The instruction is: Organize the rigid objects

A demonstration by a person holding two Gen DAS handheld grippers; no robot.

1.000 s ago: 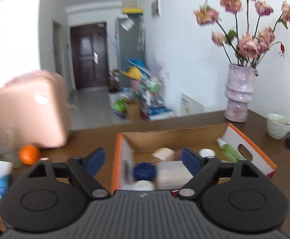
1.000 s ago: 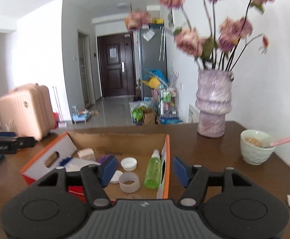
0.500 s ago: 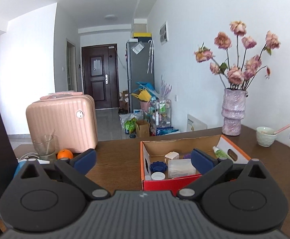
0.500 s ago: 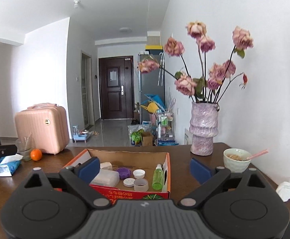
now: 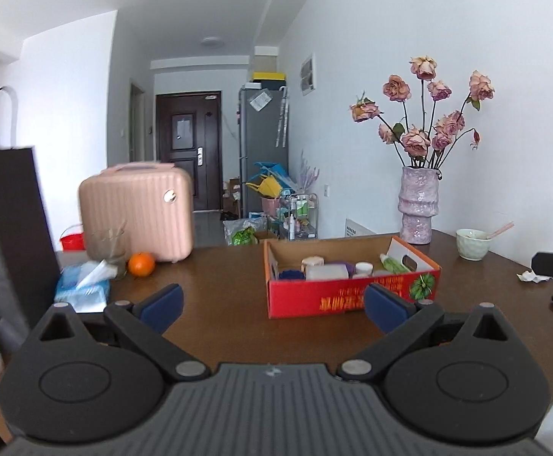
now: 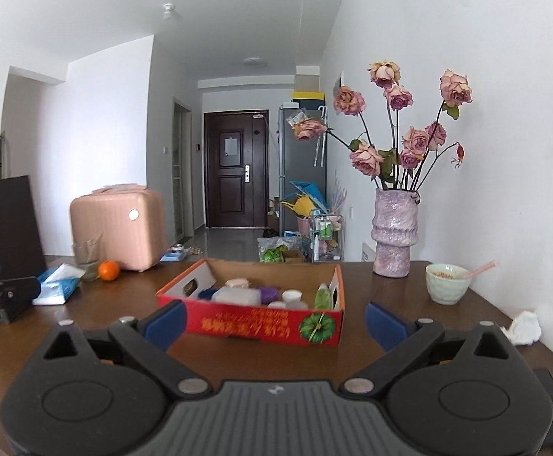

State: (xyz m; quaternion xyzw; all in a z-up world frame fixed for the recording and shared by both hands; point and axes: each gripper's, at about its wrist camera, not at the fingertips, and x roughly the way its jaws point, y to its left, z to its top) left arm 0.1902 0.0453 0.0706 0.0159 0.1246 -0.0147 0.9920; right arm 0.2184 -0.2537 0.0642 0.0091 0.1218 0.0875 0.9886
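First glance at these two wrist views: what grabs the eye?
The red cardboard box of small containers sits mid-table, beyond both open, empty grippers. At the table's far right by the wall stands a purple vase of dried roses; at the far left, a pink suitcase behind an orange.

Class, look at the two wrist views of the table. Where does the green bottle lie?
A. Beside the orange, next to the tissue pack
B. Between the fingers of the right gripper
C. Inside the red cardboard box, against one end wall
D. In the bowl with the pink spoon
C: the green bottle lies inside the red cardboard box, against its end wall on the vase side.
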